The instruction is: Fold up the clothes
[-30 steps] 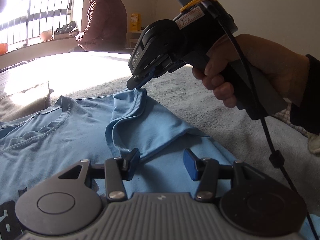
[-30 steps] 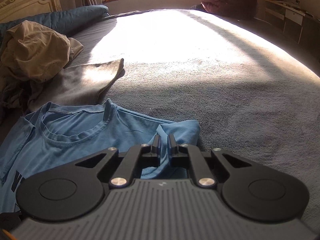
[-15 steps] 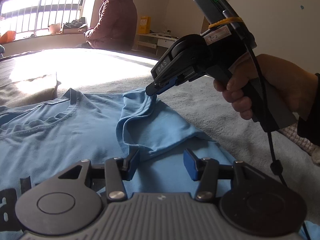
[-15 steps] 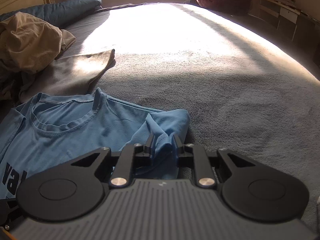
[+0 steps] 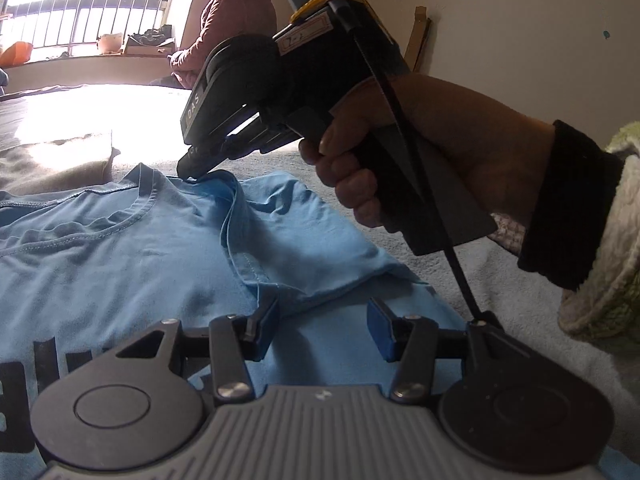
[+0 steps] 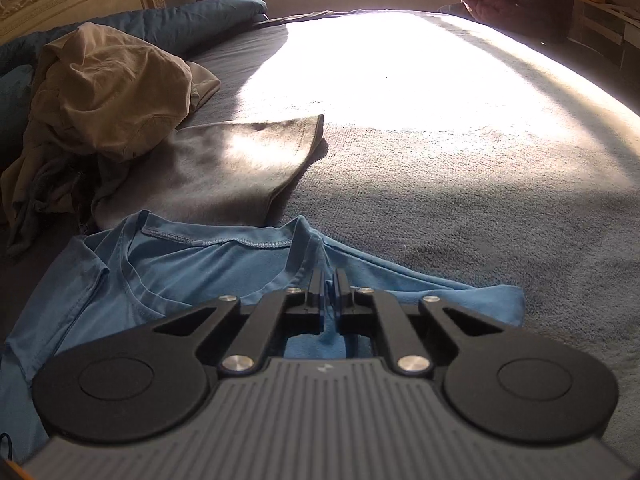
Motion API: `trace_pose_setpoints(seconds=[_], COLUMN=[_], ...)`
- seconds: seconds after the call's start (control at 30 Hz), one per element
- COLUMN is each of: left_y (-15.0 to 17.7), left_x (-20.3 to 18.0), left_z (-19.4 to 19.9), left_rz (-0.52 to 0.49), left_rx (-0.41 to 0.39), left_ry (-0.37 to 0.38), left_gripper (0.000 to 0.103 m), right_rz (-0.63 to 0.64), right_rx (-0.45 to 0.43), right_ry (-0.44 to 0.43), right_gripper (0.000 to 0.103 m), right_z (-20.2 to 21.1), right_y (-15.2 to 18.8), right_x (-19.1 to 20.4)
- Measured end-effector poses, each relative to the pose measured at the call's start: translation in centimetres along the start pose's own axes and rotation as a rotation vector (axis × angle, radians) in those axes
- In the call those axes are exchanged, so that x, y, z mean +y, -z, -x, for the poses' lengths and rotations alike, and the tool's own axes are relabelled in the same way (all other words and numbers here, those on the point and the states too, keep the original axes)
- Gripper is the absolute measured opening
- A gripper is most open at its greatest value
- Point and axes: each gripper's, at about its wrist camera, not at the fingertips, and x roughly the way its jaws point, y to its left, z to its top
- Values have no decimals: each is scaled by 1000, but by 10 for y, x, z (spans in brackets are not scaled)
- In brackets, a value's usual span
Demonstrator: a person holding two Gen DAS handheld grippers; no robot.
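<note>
The right gripper (image 6: 329, 294) had its fingers pinched together on a fold of the blue shirt (image 5: 120, 264), right beside the collar (image 6: 218, 238); a sliver of blue cloth showed between the pads. From the left wrist view the same gripper (image 5: 192, 174) came down nose-first onto the cloth just beside the collar, held by a hand (image 5: 420, 160) in a dark cuff. The left gripper (image 5: 322, 332) stood apart, blue pads wide, hovering low over the shirt with nothing between them; one pad sat close by the hem of the sleeve (image 5: 304, 240). That sleeve lay turned in over the chest, its edge running from the collar toward the left gripper. The shirt itself lay spread face up on the grey bed (image 6: 460, 180), collar toward the far side, black print near the left gripper. Beyond the collar lay a grey cloth (image 6: 216, 176), and past that a tan heap (image 6: 108, 92). A person in a dark red jacket (image 5: 236, 28) sat well beyond the collar, at the window. The shirt looked thin, soft and light — likely to sag and crease wherever it is not held, and to drag on the nappy bed. Seams and hems — shoulder, sleeve edge — look like the surest places to pinch.
</note>
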Motion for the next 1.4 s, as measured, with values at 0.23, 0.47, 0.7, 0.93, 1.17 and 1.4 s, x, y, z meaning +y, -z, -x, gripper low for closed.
trace_pose_setpoints(seconds=[0.23,0.47,0.7,0.93,1.17,1.4], left_y=[0,-12,-9,-9,-17,-15], left_x=[17,5,-55,-65,-61,-58], left_z=[0,16,-4,-36,-32,-16], left_rz=[99,5,-497,-573,-405,-393], left_rx=[8,-15,24,111,149,156], left_ry=[94,61,-207,-329,-280,-222], left_gripper=[52,52,52,34,6,36], right_rz=[-248,-140,181,331,235,223], right_rx=[-50,-97,-21,43,75,106], right_ry=[-135,39,148,142,147,152], right_gripper=[12,14,14,14,11,25], right_z=[34,180,169,125,125,134], right_y=[5,62,142,144,137,133], right_x=[-39,-76,-40,-21,-42,-48])
